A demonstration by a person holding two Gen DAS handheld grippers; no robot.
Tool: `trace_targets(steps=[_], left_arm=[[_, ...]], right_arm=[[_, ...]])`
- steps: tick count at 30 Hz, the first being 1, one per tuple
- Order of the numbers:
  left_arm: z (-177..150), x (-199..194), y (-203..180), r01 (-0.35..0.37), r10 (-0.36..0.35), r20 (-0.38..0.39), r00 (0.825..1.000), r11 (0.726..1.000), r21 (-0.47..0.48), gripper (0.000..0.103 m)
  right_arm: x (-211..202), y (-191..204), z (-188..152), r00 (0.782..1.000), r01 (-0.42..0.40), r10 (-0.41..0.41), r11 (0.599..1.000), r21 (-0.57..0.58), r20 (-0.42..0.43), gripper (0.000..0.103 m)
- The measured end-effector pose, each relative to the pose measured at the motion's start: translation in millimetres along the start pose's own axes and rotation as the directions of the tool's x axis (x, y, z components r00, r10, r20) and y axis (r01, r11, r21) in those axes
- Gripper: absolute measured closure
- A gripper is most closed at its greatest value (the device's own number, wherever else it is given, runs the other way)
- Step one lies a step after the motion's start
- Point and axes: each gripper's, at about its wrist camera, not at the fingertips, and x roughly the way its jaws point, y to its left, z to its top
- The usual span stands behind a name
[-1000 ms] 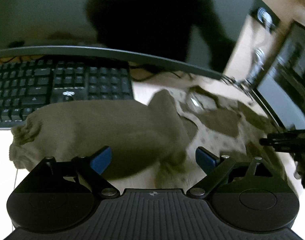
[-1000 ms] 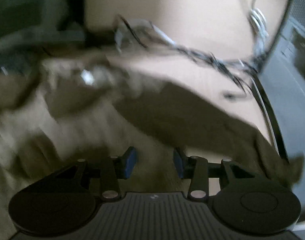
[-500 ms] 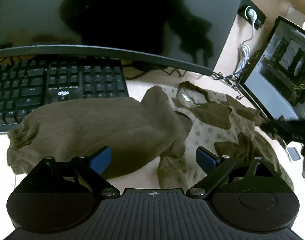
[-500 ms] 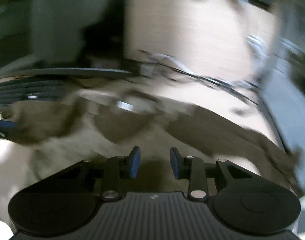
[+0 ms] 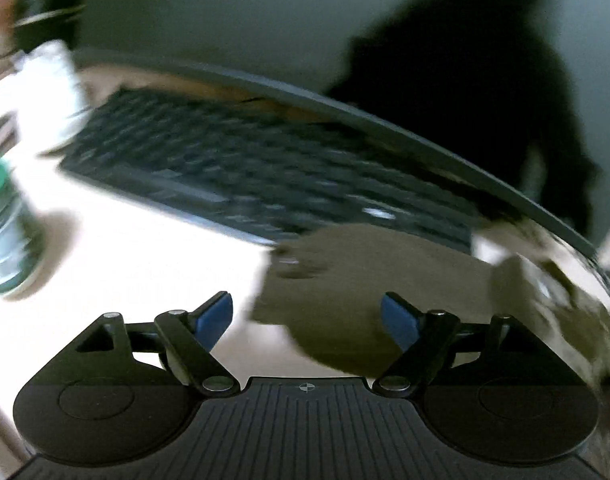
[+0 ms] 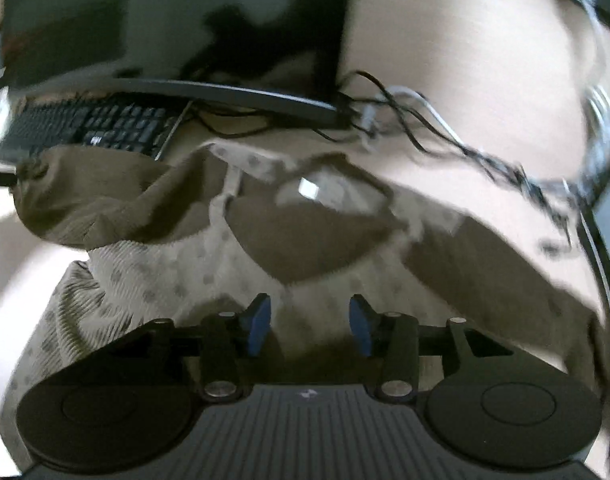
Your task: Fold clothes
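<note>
An olive-brown knit sweater (image 6: 305, 236) with a lighter dotted inside lies spread on the pale desk, neck label up. One sleeve (image 6: 85, 204) stretches left toward the keyboard. In the left wrist view the sleeve's cuff end (image 5: 365, 280) lies just ahead of my left gripper (image 5: 307, 316), which is open and empty above the desk. My right gripper (image 6: 310, 324) is open and empty, low over the sweater's body. The left view is blurred by motion.
A black keyboard (image 5: 265, 184) sits under a curved monitor (image 5: 345, 40) behind the sweater. A green-capped jar (image 5: 5, 232) stands at the left. Tangled cables (image 6: 445, 136) lie behind the sweater. A second screen's edge (image 6: 601, 248) is at the right.
My left gripper has swung left, so the sleeve cuff now lies ahead and the jar has come into view. My right gripper has opened wider and pulled back, showing more of the sweater.
</note>
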Motion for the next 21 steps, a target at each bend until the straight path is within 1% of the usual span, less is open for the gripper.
trace_targets(steps=[1, 3, 4, 5, 6, 8, 9, 10, 11, 13, 14, 16, 18, 19, 20, 21], left_arm=[[0, 5, -2, -0.006, 0.006, -0.004, 1.000, 1.000, -0.001, 0.017], [0, 15, -5, -0.018, 0.018, -0.011, 1.000, 1.000, -0.002, 0.020], [-1, 20, -7, -0.024, 0.024, -0.015, 1.000, 1.000, -0.003, 0.026], [-1, 25, -8, -0.030, 0.030, -0.018, 0.999, 1.000, -0.003, 0.037], [0, 30, -11, -0.037, 0.037, -0.021, 0.999, 0.999, 0.002, 0.046], [2, 35, -17, -0.071, 0.071, -0.010, 0.997, 0.997, 0.034, 0.084], [5, 34, -18, -0.092, 0.092, 0.008, 0.996, 0.995, 0.047, 0.085], [10, 29, -18, -0.114, 0.113, 0.036, 0.993, 0.992, 0.053, 0.088], [16, 22, -17, -0.134, 0.130, 0.069, 0.989, 0.989, 0.057, 0.089], [33, 5, -14, -0.165, 0.155, 0.142, 0.978, 0.984, 0.062, 0.090], [41, -3, -14, -0.178, 0.164, 0.169, 0.972, 0.981, 0.072, 0.096], [55, -16, -17, -0.206, 0.183, 0.211, 0.960, 0.974, 0.093, 0.097], [62, -23, -20, -0.209, 0.184, 0.219, 0.958, 0.973, 0.100, 0.097], [64, -23, -22, -0.204, 0.181, 0.211, 0.960, 0.974, 0.093, 0.097], [65, -24, -22, -0.199, 0.180, 0.199, 0.963, 0.977, 0.077, 0.094], [63, -25, -19, -0.181, 0.173, 0.185, 0.967, 0.983, 0.027, 0.092]], right_arm=[[-4, -5, -5, 1.000, -0.002, 0.002, 0.999, 0.033, 0.001, 0.049], [-12, -14, -14, 1.000, 0.007, -0.007, 0.997, 0.079, -0.001, 0.047], [-15, -18, -17, 1.000, 0.014, -0.014, 0.996, 0.092, -0.001, 0.046], [-18, -22, -20, 1.000, 0.020, -0.020, 0.995, 0.101, -0.001, 0.044], [-21, -26, -23, 1.000, 0.029, -0.029, 0.994, 0.109, 0.001, 0.043], [-26, -36, -27, 0.999, 0.046, -0.048, 0.991, 0.124, 0.008, 0.043], [-30, -42, -29, 0.998, 0.054, -0.056, 0.989, 0.135, 0.014, 0.043], [-34, -48, -31, 0.998, 0.059, -0.063, 0.987, 0.150, 0.023, 0.043], [-38, -54, -32, 0.997, 0.060, -0.066, 0.985, 0.164, 0.031, 0.043], [-44, -66, -37, 0.996, 0.056, -0.068, 0.978, 0.200, 0.051, 0.042], [-46, -72, -40, 0.996, 0.053, -0.067, 0.974, 0.219, 0.057, 0.042], [-47, -82, -46, 0.996, 0.044, -0.062, 0.966, 0.255, 0.064, 0.042], [-46, -91, -52, 0.996, 0.037, -0.058, 0.957, 0.286, 0.065, 0.042], [-45, -96, -54, 0.996, 0.033, -0.054, 0.953, 0.300, 0.064, 0.042], [-44, -99, -56, 0.997, 0.027, -0.049, 0.949, 0.315, 0.063, 0.042], [-43, -102, -58, 0.997, 0.021, -0.044, 0.945, 0.327, 0.063, 0.042]])
